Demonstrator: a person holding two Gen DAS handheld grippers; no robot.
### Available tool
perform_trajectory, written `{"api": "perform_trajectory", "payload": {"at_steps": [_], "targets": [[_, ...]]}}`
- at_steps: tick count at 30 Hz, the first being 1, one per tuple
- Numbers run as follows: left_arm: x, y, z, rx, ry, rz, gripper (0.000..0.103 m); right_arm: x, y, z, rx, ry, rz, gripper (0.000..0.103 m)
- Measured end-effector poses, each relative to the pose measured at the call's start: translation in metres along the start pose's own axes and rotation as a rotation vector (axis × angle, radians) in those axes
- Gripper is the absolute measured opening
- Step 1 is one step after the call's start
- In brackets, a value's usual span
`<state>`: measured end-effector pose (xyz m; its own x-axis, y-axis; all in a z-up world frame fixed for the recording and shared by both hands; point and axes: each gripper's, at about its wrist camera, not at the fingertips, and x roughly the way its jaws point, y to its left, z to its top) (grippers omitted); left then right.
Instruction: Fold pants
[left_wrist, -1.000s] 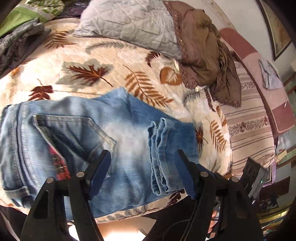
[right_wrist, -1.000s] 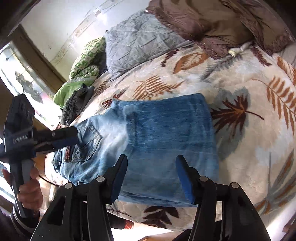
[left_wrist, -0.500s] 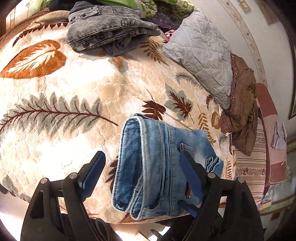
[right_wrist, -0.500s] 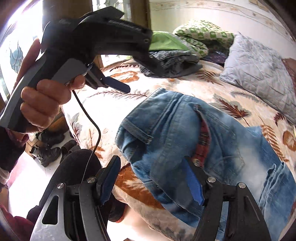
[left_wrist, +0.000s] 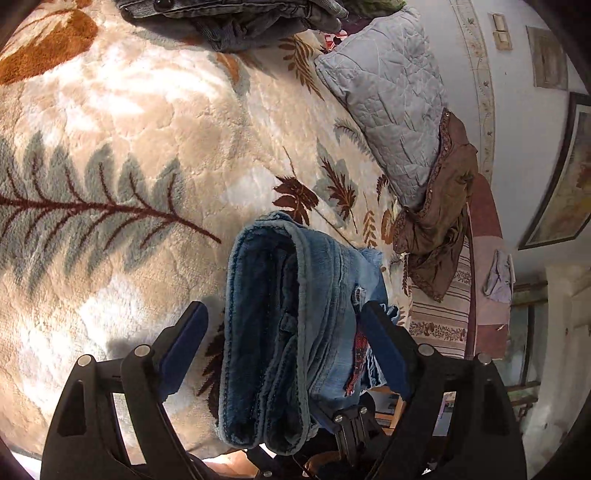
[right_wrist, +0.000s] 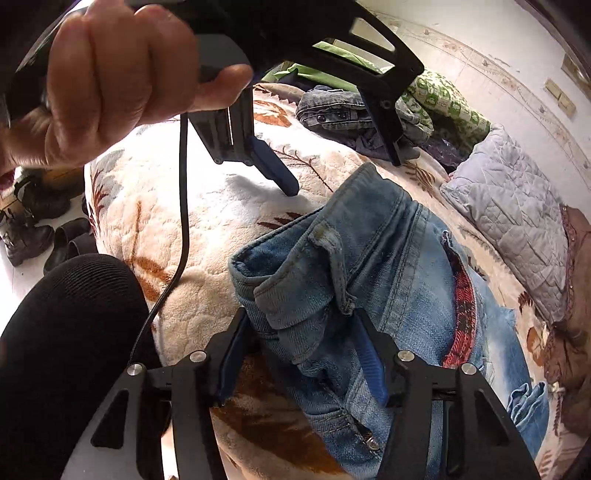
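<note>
Folded blue denim jeans (left_wrist: 280, 332) lie near the edge of the leaf-patterned fleece bed cover (left_wrist: 129, 177). Your left gripper (left_wrist: 284, 347) straddles them, jaws opening; your right gripper (right_wrist: 303, 350) is closing around the waistband.

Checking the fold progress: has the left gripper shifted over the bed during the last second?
Yes. The left gripper has swung from the jeans' leg hems towards the folded blue denim jeans' waistband end, away from the brown cloth.
</note>
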<state>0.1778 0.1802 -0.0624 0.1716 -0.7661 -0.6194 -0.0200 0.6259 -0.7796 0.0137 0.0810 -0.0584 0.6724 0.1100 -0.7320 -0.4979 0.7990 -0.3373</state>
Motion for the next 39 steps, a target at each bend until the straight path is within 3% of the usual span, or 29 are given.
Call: {"api": "perform_trajectory", "payload": {"at_steps": [4,7,11,12,13,14,19,25,30,35,39], "targets": [[0.016,-0.009,0.009,0.034,0.036,0.041,0.091,0.000,0.003,0.000,-0.006,0.003,-0.007,0.055],[0.022,-0.016,0.012,0.060,0.057,0.062,0.093,-0.005,0.000,0.002,0.007,-0.013,0.002,0.046],[0.027,-0.020,0.007,0.089,0.085,-0.017,0.089,-0.021,-0.003,0.006,-0.004,-0.071,-0.013,0.032],[0.028,-0.018,0.006,0.076,0.087,-0.031,0.072,-0.023,-0.004,0.006,-0.001,-0.075,-0.013,0.032],[0.031,-0.015,0.005,0.057,0.100,-0.049,0.042,-0.024,-0.005,0.006,0.005,-0.076,-0.010,0.031],[0.033,-0.012,0.004,0.035,0.110,-0.063,0.031,-0.024,-0.006,0.006,0.012,-0.078,-0.006,0.031],[0.021,-0.022,-0.005,0.039,0.028,-0.029,0.018,-0.026,-0.007,0.005,0.025,-0.086,0.001,0.031],[0.007,-0.064,-0.015,0.079,-0.019,-0.030,0.018,-0.049,-0.023,0.004,0.097,-0.143,0.014,0.030],[0.016,-0.134,-0.026,0.209,-0.018,-0.012,0.018,-0.086,-0.069,-0.007,0.265,-0.217,0.045,0.029],[0.065,-0.213,-0.045,0.391,0.048,0.050,0.023,-0.119,-0.131,-0.044,0.505,-0.258,0.099,0.029],[0.136,-0.252,-0.063,0.473,0.165,0.127,0.025,-0.129,-0.179,-0.091,0.726,-0.245,0.138,0.029]]}}
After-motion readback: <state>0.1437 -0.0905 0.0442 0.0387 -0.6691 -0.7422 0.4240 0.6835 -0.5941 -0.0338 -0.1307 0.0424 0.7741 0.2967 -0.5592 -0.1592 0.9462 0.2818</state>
